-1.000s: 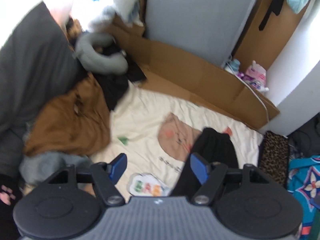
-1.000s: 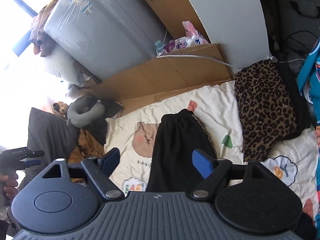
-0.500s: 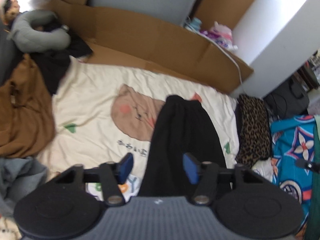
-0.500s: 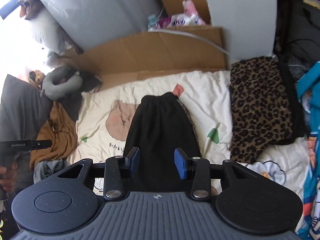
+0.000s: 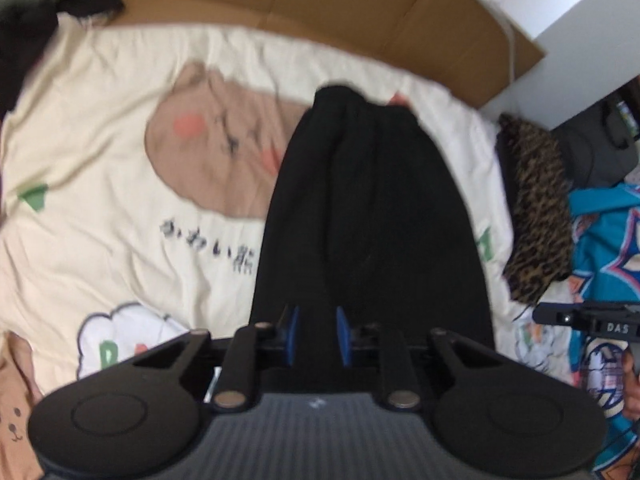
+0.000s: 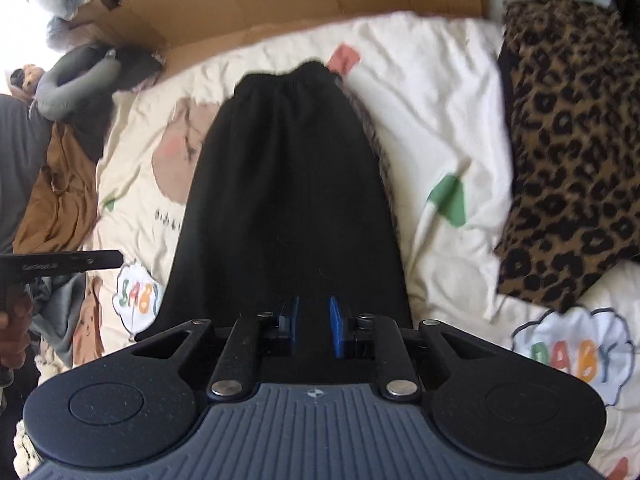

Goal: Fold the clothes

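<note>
Both tongs, left (image 5: 316, 334) and right (image 6: 314, 326), sit nearly closed over the near hem of the black garment (image 5: 368, 216), which lies flat down the middle of the cream bedsheet (image 5: 100, 168); you cannot tell whether fabric is actually pinched between the pads. If you lift with only one layer caught, or sheet with it, the fold will likely drag crooked. Room is tight rightward, where the leopard-print cloth (image 6: 568, 148) lies near. Bare sheet lies open to the left, and the cardboard (image 5: 320, 8) borders the bed's far edge.
</note>
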`<action>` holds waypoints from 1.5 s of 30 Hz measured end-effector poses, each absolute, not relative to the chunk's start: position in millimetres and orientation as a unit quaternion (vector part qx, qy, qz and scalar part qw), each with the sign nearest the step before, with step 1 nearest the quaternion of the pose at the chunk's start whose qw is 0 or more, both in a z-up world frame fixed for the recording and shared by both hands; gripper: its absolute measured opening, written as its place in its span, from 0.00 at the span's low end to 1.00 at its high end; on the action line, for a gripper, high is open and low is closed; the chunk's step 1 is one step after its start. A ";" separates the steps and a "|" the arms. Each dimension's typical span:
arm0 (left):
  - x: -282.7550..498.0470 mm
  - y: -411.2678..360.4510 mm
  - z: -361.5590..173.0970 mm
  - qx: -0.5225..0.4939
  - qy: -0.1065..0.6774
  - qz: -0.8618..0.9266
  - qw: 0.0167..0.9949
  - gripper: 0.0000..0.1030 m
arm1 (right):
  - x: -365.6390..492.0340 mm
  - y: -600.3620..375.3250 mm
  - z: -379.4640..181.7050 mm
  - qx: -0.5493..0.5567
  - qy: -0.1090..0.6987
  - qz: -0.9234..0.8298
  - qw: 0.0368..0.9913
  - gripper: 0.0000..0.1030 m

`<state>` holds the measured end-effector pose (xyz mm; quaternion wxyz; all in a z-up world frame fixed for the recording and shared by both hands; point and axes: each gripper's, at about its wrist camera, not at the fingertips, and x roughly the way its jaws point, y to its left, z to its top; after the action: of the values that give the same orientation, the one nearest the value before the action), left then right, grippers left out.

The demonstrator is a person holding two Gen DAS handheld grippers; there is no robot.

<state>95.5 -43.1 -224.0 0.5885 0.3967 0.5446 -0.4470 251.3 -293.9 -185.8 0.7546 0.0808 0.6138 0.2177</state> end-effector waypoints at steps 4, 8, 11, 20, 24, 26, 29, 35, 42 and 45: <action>88.7 -40.6 -244.0 0.404 0.548 -0.455 0.574 0.21 | 243.8 -280.5 -214.5 0.055 0.617 0.235 0.749 0.16; 74.8 -39.7 -267.3 0.401 0.534 -0.493 0.557 0.07 | 243.5 -265.3 -241.1 0.062 0.594 0.252 0.761 0.16; 67.1 -42.5 -289.9 0.406 0.529 -0.507 0.547 0.07 | 240.7 -255.3 -254.6 0.038 0.573 0.255 0.778 0.14; 88.9 -23.1 -313.9 0.418 0.532 -0.472 0.566 0.07 | 236.0 -257.6 -282.3 0.041 0.576 0.222 0.786 0.15; 107.6 -12.1 -321.6 0.417 0.544 -0.453 0.570 0.02 | 243.4 -261.1 -289.3 0.024 0.574 0.211 0.791 0.16; 109.7 -8.2 -319.8 0.422 0.538 -0.454 0.571 0.02 | 250.7 -269.4 -290.2 0.022 0.572 0.197 0.796 0.16; 112.9 -3.7 -316.3 0.426 0.532 -0.452 0.575 0.02 | 256.3 -287.6 -291.4 0.031 0.574 0.178 0.799 0.11; 119.2 1.3 -307.8 0.428 0.526 -0.432 0.594 0.02 | 259.4 -304.4 -292.2 0.030 0.582 0.157 0.797 0.05; 131.1 17.7 -283.5 0.422 0.527 -0.410 0.614 0.06 | 268.6 -293.4 -285.7 0.033 0.567 0.162 0.807 0.04; 134.0 33.3 -265.5 0.417 0.526 -0.411 0.616 0.08 | 273.3 -281.3 -284.6 0.028 0.564 0.181 0.805 0.04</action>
<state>134.0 33.3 -265.5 0.6163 0.4175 0.5264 -0.4109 273.3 -281.3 -284.6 0.8052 0.0283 0.5640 0.1811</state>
